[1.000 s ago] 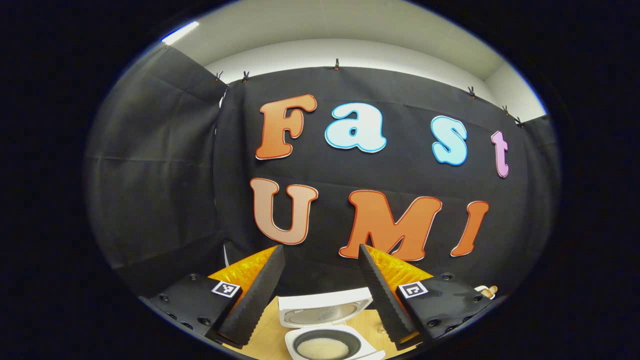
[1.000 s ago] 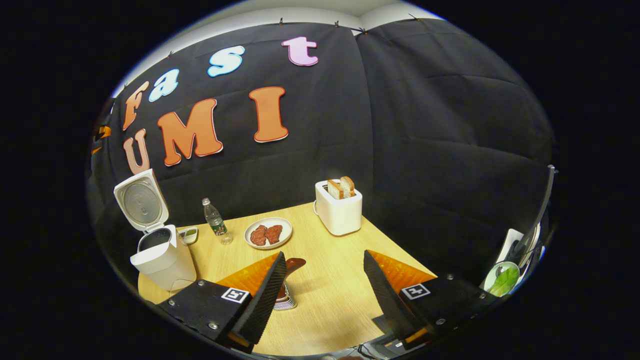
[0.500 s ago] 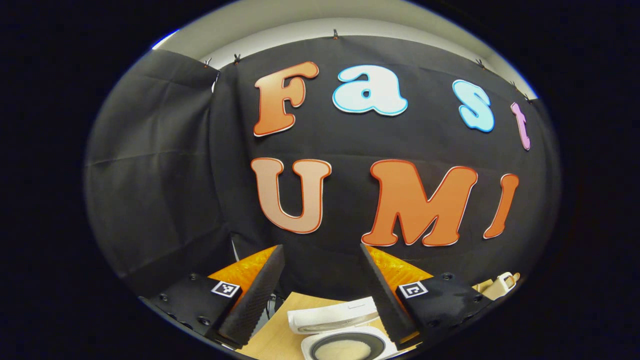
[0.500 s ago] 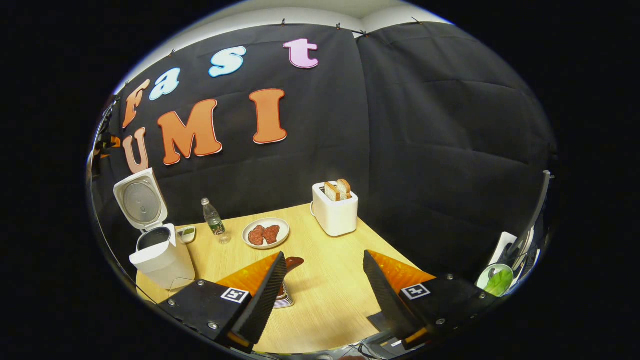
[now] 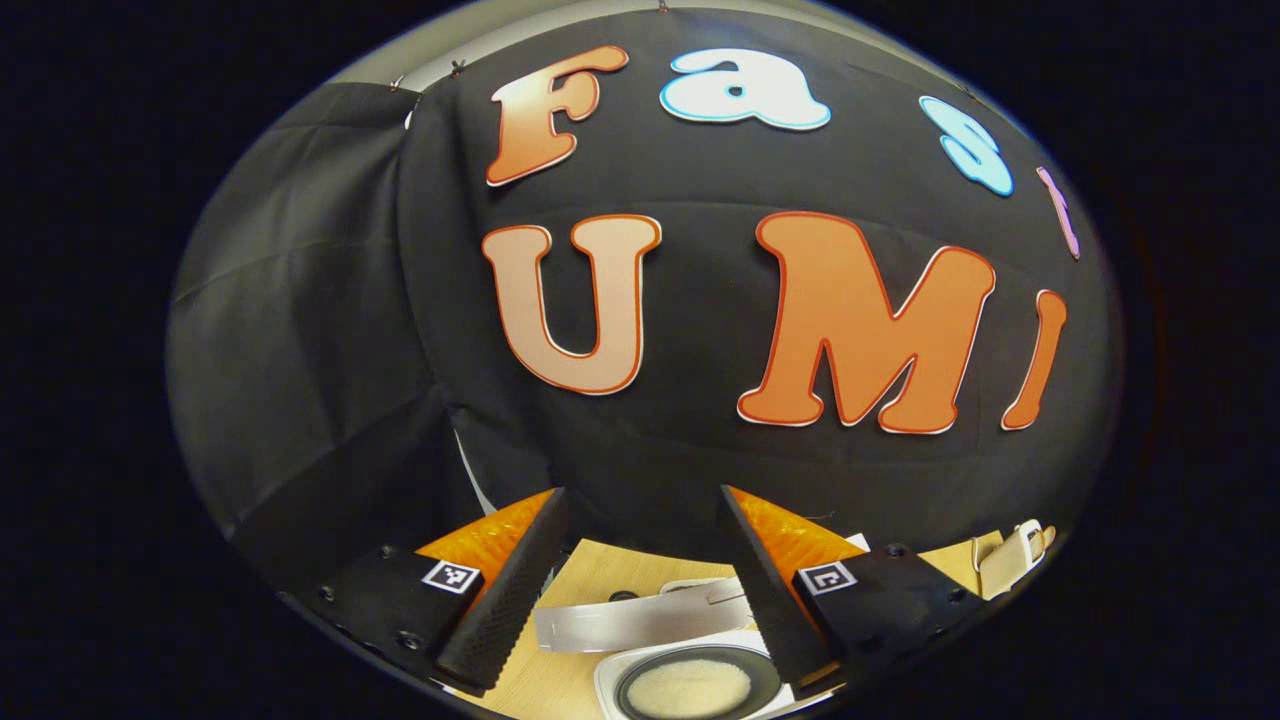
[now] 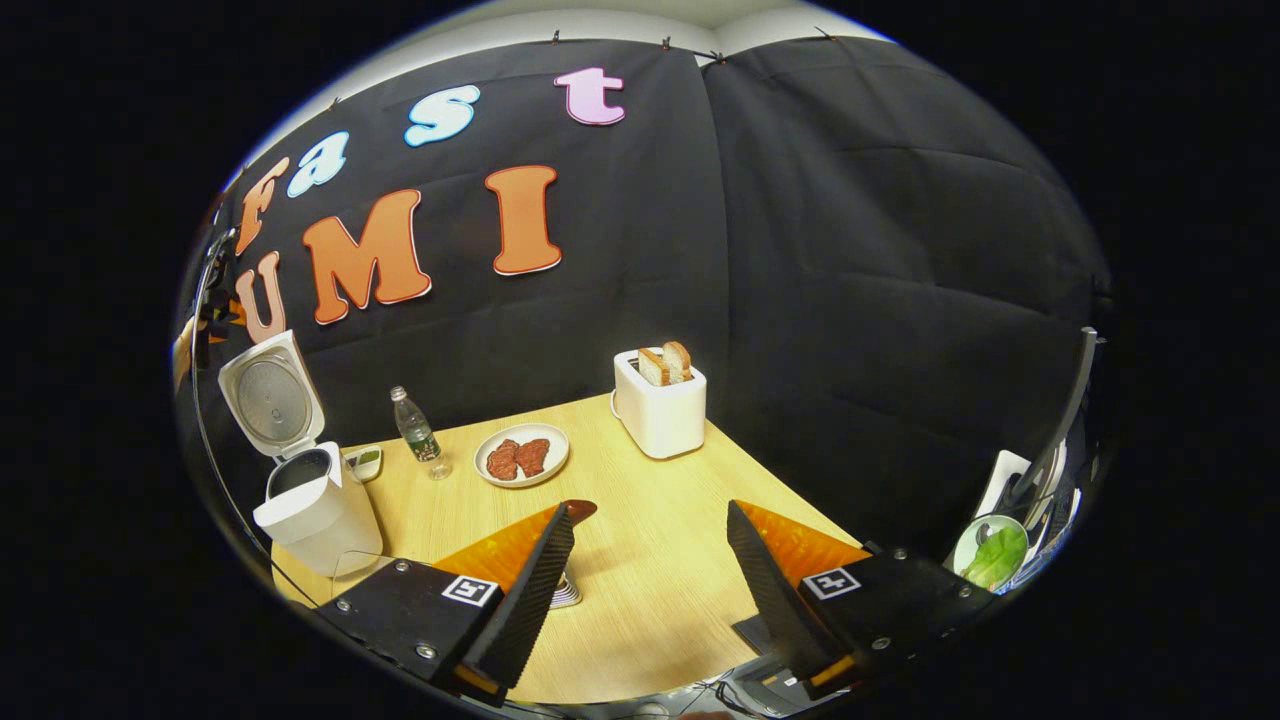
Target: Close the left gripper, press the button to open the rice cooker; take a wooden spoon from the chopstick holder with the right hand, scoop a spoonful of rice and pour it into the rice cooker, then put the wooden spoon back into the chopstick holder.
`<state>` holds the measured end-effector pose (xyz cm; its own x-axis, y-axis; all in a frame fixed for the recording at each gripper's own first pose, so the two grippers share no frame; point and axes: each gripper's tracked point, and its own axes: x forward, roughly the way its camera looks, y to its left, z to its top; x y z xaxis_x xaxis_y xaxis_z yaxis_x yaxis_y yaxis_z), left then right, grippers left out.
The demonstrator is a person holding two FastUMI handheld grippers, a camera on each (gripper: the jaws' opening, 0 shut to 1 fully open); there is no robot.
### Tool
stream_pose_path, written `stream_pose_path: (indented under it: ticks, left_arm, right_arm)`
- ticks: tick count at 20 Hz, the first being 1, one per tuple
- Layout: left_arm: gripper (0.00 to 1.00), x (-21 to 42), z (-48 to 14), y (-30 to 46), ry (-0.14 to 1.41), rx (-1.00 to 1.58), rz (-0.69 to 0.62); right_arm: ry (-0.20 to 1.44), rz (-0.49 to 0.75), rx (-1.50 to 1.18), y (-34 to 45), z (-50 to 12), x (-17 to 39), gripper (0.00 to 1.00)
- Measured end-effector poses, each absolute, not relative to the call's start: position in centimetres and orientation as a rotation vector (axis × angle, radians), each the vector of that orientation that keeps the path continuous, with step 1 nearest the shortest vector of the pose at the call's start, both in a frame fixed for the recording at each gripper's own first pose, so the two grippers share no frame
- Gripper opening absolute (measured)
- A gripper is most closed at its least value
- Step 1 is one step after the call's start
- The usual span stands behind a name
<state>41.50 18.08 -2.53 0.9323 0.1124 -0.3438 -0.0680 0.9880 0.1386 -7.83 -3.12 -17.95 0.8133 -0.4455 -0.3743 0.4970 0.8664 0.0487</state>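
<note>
The left gripper and right gripper are both held with fingers spread and nothing clasped, while the rice cooker is seen lid-up at the table's left edge.

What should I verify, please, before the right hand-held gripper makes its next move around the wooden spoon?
1. Rice cooker lid open: ok, it stands upright.
2. Rice in the inner pot: ok, a pale layer covers its bottom.
3. Right hand-held gripper open and empty: ok, nothing lies between its fingers.
4. Wooden spoon seated in the chopstick holder: cannot tell; the spoon's end pokes up above the holder, but a finger hides the rest.
5. Left hand-held gripper clear of the cooker: ok, it is open, holds nothing and hangs above the pot.
</note>
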Motion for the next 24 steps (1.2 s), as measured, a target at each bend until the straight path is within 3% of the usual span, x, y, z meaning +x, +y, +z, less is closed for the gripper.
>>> stream_pose_path:
  ticks: [13,24]
  left_arm:
    - [1.0,42.5,-8.3,18.6,0.46,0.052,0.135]
    - [1.0,34.7,-14.5,15.4,0.626,0.076,0.058]
  right_arm:
    - [0.384,-0.516,0.136,-4.0,-18.7,-7.4,0.95]
    - [0.365,-0.419,0.155,-3.7,-18.0,-5.5,0.95]
